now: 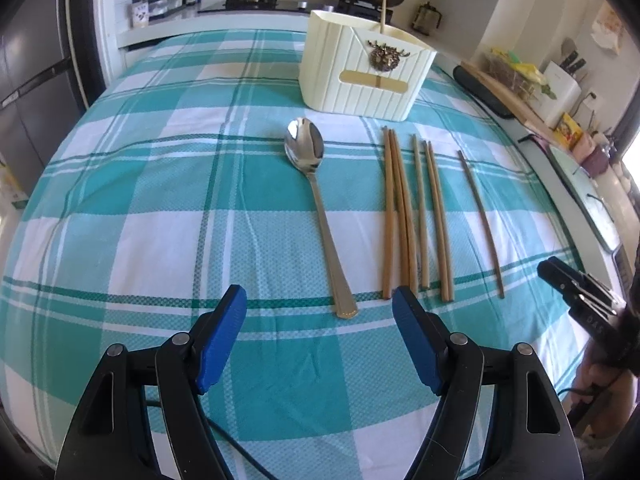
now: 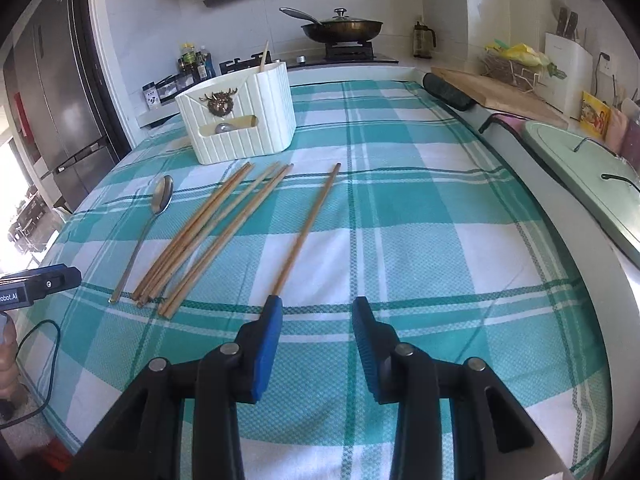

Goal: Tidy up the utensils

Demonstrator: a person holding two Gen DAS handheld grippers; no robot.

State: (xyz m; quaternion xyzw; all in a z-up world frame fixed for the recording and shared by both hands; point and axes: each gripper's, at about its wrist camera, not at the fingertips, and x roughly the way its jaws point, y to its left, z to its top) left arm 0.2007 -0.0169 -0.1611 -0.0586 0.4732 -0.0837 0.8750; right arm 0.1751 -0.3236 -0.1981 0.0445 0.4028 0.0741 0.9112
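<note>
A steel spoon (image 1: 316, 200) lies on the checked tablecloth (image 1: 160, 200), bowl toward the cream utensil holder (image 1: 360, 76). To its right lie several wooden chopsticks (image 1: 404, 216) and one apart (image 1: 482, 224). My left gripper (image 1: 319, 294) is open above the cloth, with the spoon's handle end just ahead between its fingers, untouched. My right gripper (image 2: 318, 304) is open and empty; its left fingertip (image 2: 274, 308) sits by the near end of the lone chopstick (image 2: 308, 232). The holder (image 2: 240, 116) has one chopstick (image 2: 264, 54) standing in it and a spoon showing through its slot.
A stove with a lidded pan (image 2: 340, 28) stands behind the table. A cutting board (image 2: 492, 92), knife block (image 2: 568, 60) and green tray (image 2: 592, 176) line the right counter. A fridge (image 2: 52, 100) stands at left. A black cable (image 2: 44, 360) hangs off the near left edge.
</note>
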